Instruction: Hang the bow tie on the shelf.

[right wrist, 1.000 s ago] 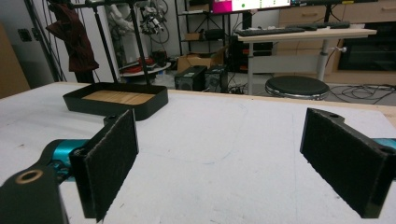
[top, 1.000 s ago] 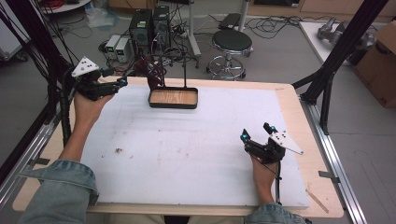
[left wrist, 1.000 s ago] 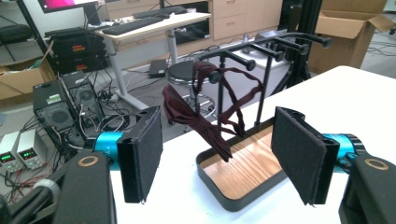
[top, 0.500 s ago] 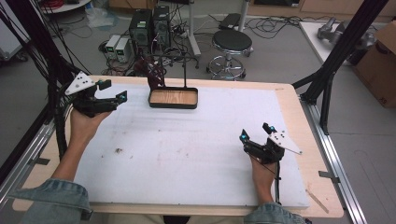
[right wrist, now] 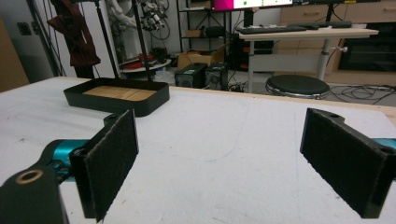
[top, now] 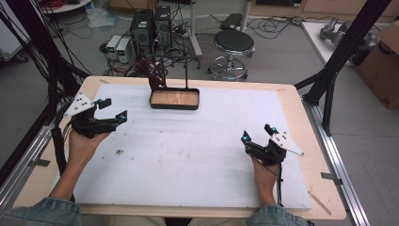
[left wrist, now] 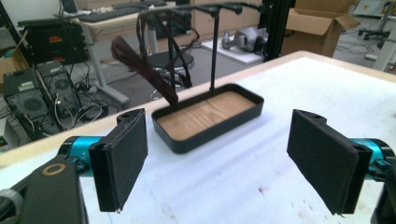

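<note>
Spread the left claw (top: 114,108) wide above the desk (top: 188,165) after just opening its jaws further, with nothing between the pads (left wrist: 123,158). Rested the right claw (top: 256,133) just as wide and empty near the desk's right side, likely parked in waiting. Aimed the left claw at the black tray (top: 174,107) by the far edge, well apart from both claws. Showed only a bare wooden floor inside the tray, nothing lying on it. Hung dark red straps (top: 156,77) from the thin stand (top: 187,70) rising out of the tray, one end dipping to the tray's left corner, apparently kept off the desk for easy picking.
</note>
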{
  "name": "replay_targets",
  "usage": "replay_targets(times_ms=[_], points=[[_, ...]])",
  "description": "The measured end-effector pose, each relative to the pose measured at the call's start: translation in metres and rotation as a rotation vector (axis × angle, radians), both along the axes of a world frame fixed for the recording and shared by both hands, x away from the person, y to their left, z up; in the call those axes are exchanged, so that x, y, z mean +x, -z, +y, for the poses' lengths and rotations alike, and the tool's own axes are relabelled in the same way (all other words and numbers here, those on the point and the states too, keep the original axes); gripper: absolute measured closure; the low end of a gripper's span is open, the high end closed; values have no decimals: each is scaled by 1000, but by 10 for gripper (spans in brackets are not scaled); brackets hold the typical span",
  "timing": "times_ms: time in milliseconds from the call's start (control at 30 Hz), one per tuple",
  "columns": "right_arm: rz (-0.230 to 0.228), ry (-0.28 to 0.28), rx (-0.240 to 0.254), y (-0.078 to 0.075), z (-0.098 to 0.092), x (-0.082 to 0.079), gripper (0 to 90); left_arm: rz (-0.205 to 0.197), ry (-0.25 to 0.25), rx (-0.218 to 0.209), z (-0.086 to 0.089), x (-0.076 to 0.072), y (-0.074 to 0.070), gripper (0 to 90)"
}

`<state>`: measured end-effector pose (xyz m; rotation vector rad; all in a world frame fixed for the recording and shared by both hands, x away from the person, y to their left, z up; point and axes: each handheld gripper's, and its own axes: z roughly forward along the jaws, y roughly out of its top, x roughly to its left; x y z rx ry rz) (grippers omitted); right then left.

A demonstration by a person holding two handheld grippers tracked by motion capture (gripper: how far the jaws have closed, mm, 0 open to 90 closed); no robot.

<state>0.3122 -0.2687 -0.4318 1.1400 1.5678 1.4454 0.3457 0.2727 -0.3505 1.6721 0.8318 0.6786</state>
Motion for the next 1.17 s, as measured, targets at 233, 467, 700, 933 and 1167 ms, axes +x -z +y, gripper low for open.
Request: replay_targets(times_ms=[233, 467, 700, 933, 1167], points=[[6, -3, 0, 0, 0, 0, 105, 28, -42, 12, 2, -11, 19, 200], [2, -5, -6, 0, 1, 0, 105, 42, -58, 10, 1, -17, 35, 200], [3, -7, -6, 0, 1, 0, 105, 55, -76, 23, 1, -23, 46, 199], [7, -7, -3, 0, 1, 0, 105, 80, -93, 43, 1, -25, 56, 196], [7, -7, -5, 0, 1, 0, 105, 82, -95, 43, 1, -25, 56, 195]])
